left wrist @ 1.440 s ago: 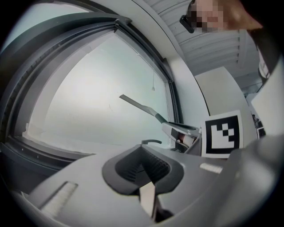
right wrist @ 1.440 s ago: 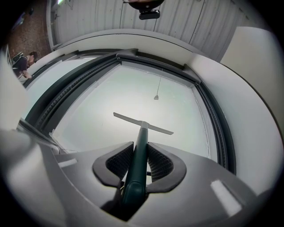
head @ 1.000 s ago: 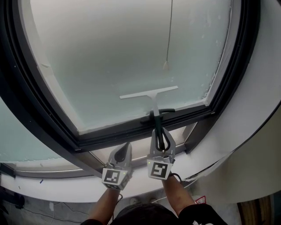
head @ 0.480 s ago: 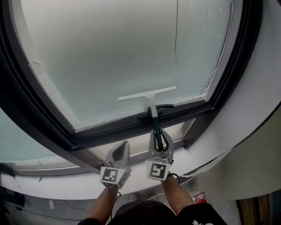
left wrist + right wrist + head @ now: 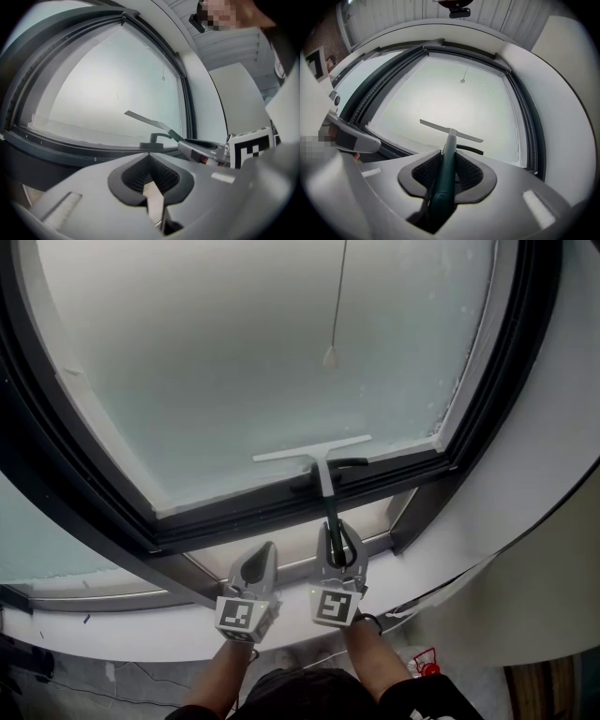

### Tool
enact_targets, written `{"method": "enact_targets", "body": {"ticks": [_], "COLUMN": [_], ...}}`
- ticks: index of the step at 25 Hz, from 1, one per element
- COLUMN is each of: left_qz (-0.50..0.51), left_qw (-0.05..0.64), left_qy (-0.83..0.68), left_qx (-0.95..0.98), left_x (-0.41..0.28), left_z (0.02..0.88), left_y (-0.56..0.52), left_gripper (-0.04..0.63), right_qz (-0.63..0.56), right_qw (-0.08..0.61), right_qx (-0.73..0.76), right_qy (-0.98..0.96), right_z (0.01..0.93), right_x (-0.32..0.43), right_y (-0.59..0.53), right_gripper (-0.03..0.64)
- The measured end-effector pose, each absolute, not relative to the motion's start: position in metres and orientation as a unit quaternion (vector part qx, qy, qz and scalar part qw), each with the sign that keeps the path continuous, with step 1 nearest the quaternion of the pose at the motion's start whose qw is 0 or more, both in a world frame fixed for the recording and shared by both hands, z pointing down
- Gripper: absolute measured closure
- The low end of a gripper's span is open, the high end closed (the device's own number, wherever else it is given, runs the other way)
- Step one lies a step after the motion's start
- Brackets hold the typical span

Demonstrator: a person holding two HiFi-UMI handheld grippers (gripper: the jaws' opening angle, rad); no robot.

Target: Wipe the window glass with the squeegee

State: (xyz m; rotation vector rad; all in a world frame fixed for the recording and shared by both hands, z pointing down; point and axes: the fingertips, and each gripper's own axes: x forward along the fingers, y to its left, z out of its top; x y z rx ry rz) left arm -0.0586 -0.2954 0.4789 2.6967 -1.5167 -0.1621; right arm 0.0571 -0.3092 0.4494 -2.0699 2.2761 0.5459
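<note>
Right tool (image 5: 339, 538) is clamped on the squeegee (image 5: 314, 453) handle. This lays the blade across the window glass (image 5: 234, 362) just above the lower frame (image 5: 281, 512), apparently for wiping. Left tool (image 5: 262, 563) is closed and empty.

Only window handle (image 5: 345, 464) and pull cord (image 5: 329, 357) interrupt the open glass (image 5: 234, 362).
</note>
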Motion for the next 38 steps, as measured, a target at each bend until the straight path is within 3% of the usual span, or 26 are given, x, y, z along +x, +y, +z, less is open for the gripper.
{"method": "enact_targets", "body": {"ticks": [8,20,31,38], "left_qz": [-0.048,-0.072,-0.115,-0.108], "left_qw": [0.021,-0.019,-0.082,-0.081], "left_qy": [-0.505,-0.549,-0.523,-0.487], "left_qx": [0.862,0.832,0.840,0.863], "left_x": [-0.053,-0.071,-0.126,-0.160], "left_z": [0.479,0.450,0.371,0.364], "left_y": [-0.284,-0.257,-0.260,-0.277], "left_gripper": [0.597,0.597,0.597,0.597], "right_qz": [0.159,0.234,0.303,0.366], "right_qw": [-0.005,0.095,0.137,0.181], "right_qx": [-0.653,-0.604,-0.584,-0.586], "right_qy": [0.740,0.756,0.741,0.700], "right_z": [0.460,0.370,0.260,0.147], "right_x": [0.062,0.058,-0.024,-0.077], "right_y": [-0.308,-0.280,-0.302,-0.317], "right_gripper": [0.517,0.518,0.518,0.518]}}
